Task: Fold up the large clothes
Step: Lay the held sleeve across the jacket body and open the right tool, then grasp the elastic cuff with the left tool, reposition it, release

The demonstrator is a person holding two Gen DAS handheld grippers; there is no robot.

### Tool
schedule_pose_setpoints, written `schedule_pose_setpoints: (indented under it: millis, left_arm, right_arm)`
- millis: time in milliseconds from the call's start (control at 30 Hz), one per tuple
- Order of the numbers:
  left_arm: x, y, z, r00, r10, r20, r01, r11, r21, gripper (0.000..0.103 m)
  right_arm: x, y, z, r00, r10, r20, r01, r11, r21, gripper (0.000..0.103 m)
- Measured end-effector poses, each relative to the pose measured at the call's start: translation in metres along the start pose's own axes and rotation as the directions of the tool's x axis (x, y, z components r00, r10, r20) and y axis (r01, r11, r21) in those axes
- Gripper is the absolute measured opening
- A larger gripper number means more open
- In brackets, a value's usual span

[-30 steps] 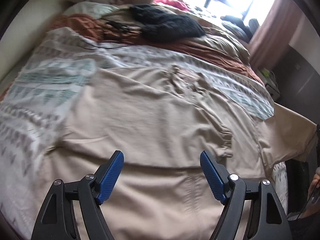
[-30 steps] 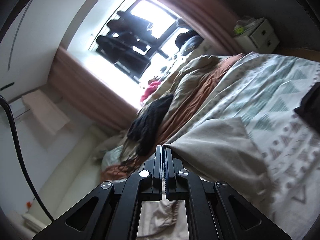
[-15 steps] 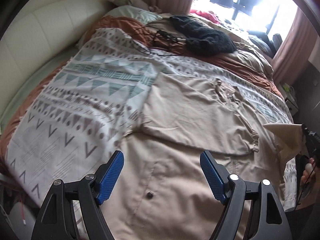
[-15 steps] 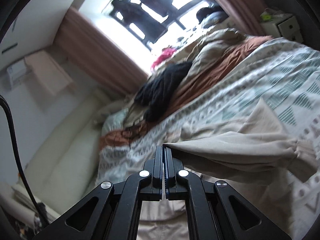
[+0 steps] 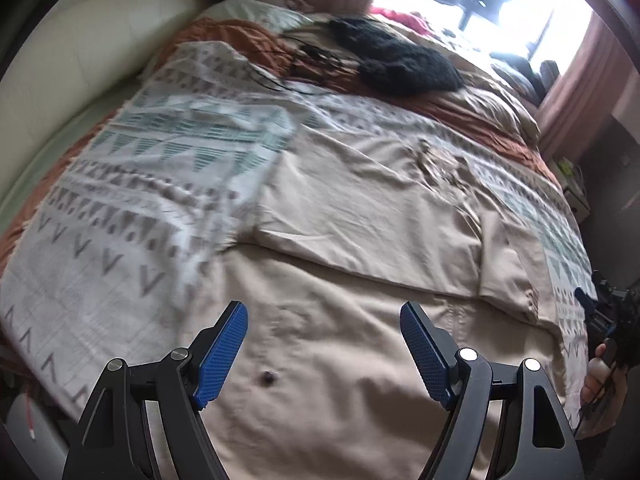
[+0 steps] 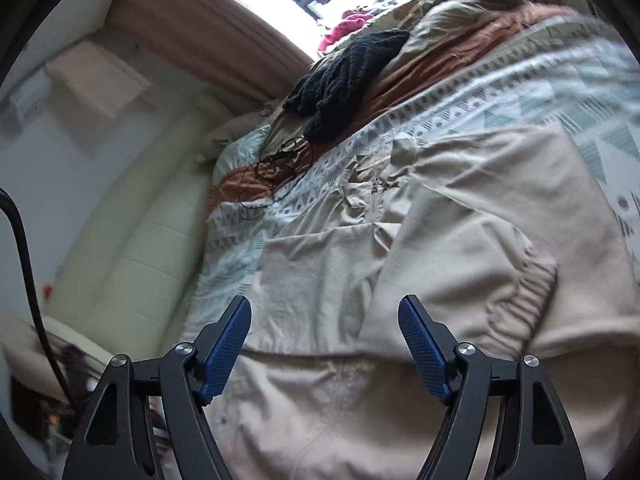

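Plainly, the beige jacket (image 5: 360, 216) lies spread on the patterned bedspread (image 5: 132, 208), both sleeves folded in across its front, well short of the black knit (image 5: 404, 64) near the window. The left gripper (image 5: 324, 354) hangs released over the jacket's lower front, holding nothing. The right gripper (image 6: 324, 346) is opening, nothing between its jaws, just before the elastic cuff (image 6: 528, 292). The cloth looks light, soft and limp, possibly a little slippery; it should pinch best at the hem corners.
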State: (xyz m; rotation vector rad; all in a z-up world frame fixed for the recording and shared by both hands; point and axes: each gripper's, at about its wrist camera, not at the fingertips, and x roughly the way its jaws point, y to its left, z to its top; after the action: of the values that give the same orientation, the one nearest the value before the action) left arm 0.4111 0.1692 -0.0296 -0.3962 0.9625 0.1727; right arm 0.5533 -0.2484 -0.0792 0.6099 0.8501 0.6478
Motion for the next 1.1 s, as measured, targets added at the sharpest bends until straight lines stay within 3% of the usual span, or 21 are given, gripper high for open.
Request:
schedule_pose_setpoints:
  millis: [100,300,533,733,1000,1100]
  left_arm:
    - [0.019,-0.027,0.000,0.999,-0.032,-0.026,0.033,0.999,0.019,0.080]
    - [0.052,-0.100,0.002,0.995,-0.084,-0.062,0.091,0.990,0.111,0.080]
    - [0.097,-0.192,0.007,0.981,-0.145,-0.131,0.170,0.964,0.203,0.080]
    - [0.137,-0.263,-0.003,0.963,-0.177,-0.203,0.230,0.933,0.278,0.080]
    - [0.198,-0.338,-0.026,0.930,-0.201,-0.308,0.298,0.902,0.312,0.080]
    - [0.216,-0.356,-0.035,0.928,-0.179,-0.327,0.291,0.897,0.334,0.080]
  right_arm:
    - [-0.026,-0.020,-0.001,0.995,-0.094,0.040,0.093,0.995,0.019,0.076]
    - [-0.074,-0.077,-0.005,0.981,-0.172,0.085,0.158,0.976,0.147,0.076]
    - [-0.098,-0.128,-0.018,0.981,-0.173,0.086,0.137,0.938,0.317,0.074]
    - [-0.106,-0.162,-0.015,0.989,-0.102,0.109,0.047,0.904,0.426,0.068]
    - [-0.105,-0.179,-0.013,0.988,-0.128,0.088,0.074,0.883,0.463,0.067]
    - [-0.111,-0.187,-0.010,0.988,-0.108,0.107,0.043,0.874,0.485,0.067]
